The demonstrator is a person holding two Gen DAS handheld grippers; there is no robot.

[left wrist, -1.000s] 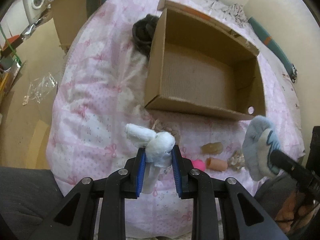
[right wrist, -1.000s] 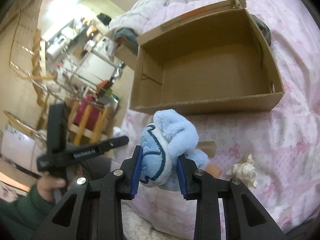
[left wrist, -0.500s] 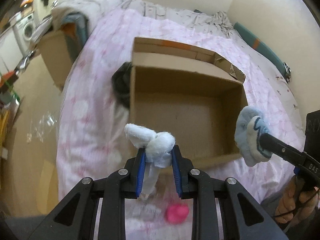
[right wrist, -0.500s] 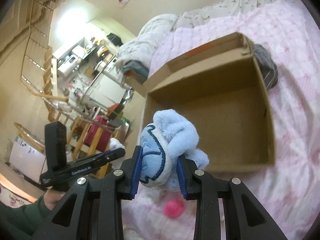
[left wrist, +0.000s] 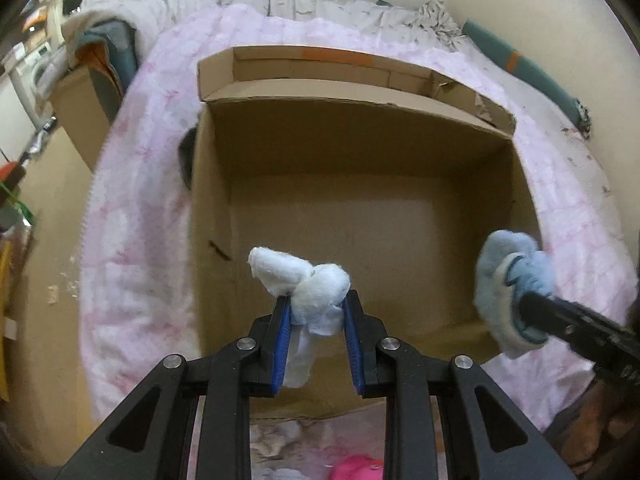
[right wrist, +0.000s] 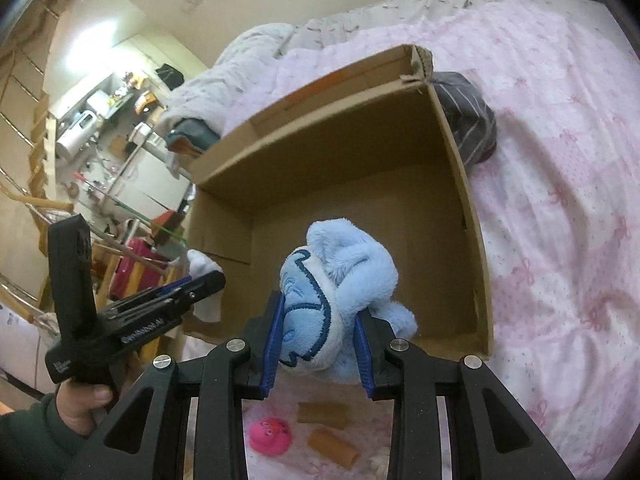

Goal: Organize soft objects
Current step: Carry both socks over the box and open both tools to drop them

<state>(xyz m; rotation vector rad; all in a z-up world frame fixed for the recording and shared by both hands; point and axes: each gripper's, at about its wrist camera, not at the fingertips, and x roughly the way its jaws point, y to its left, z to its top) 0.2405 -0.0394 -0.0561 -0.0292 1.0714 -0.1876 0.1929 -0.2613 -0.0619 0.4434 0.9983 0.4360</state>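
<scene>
Over the open cardboard box (left wrist: 360,216) on the pink bedspread (right wrist: 560,168): left gripper (left wrist: 318,320) pinching a white soft toy (left wrist: 316,292) between closed-in blue pads, hanging above the box's near-left corner. Right gripper (right wrist: 318,332) squeezing a light-blue plush (right wrist: 340,280) above the near wall. Lying outside, by the near edge: pink toy (right wrist: 270,436), two brown rolls (right wrist: 332,444).

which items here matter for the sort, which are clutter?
Job: white plush in left gripper; blue plush in right gripper; cardboard box; pink toy.
Clutter: dark striped bundle, cardboard tubes.
</scene>
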